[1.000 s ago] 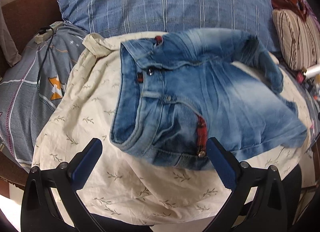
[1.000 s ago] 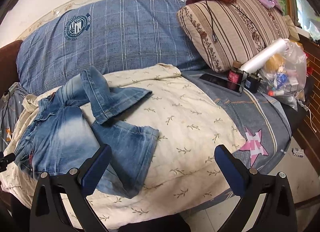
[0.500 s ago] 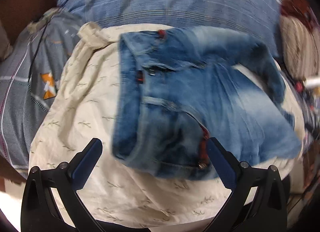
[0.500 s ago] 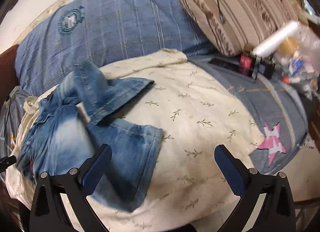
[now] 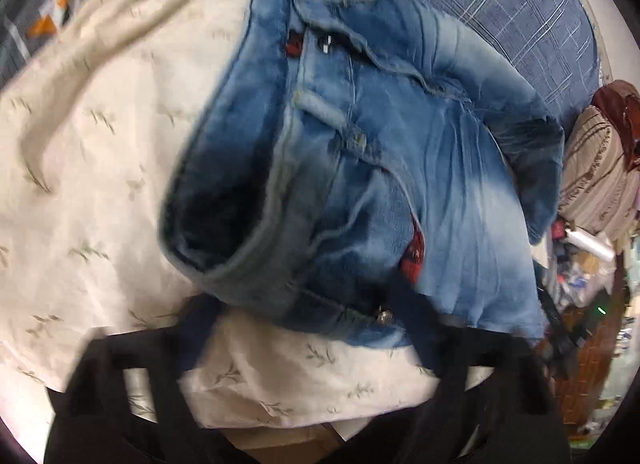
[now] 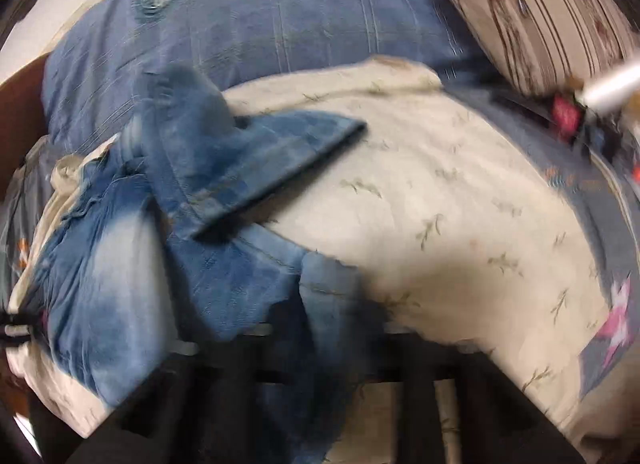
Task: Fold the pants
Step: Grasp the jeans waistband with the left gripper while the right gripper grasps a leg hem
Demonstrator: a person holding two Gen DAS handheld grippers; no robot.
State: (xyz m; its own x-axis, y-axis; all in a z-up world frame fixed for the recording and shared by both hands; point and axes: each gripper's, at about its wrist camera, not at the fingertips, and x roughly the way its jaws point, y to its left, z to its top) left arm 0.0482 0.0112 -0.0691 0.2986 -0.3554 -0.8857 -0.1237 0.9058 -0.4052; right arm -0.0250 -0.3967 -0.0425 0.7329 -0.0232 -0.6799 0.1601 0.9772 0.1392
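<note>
Pants: faded blue denim pants (image 5: 400,167) lie crumpled on a cream sheet (image 5: 100,151) spread over the bed, waistband toward the left tongs, legs toward the right tongs.
Left tongs: the left tongs (image 5: 308,316) sit at the near corner of the waistband; their jaws have just been closing, with the denim hem and its metal rivet (image 5: 383,316) between them. The view is blurred, so whether the pads press the cloth I cannot tell.
Right tongs: the right tongs (image 6: 320,328) have just been closing on the cuff of the nearer leg; their dark fingers look drawn close together with denim bunched between them, grasping it.
Upper leg: the far leg (image 6: 256,151) is folded across the nearer one, its cuff pointing out over the sheet.
Edges: the waistband opening gapes toward the left wrist camera; the pants' near hem lies close to the bed's front edge.
Open room: bare sheet stretches beyond the cuffs in the right wrist view; a blue checked pillow (image 6: 248,19) and a striped pillow (image 6: 544,11) bound the far side.
</note>
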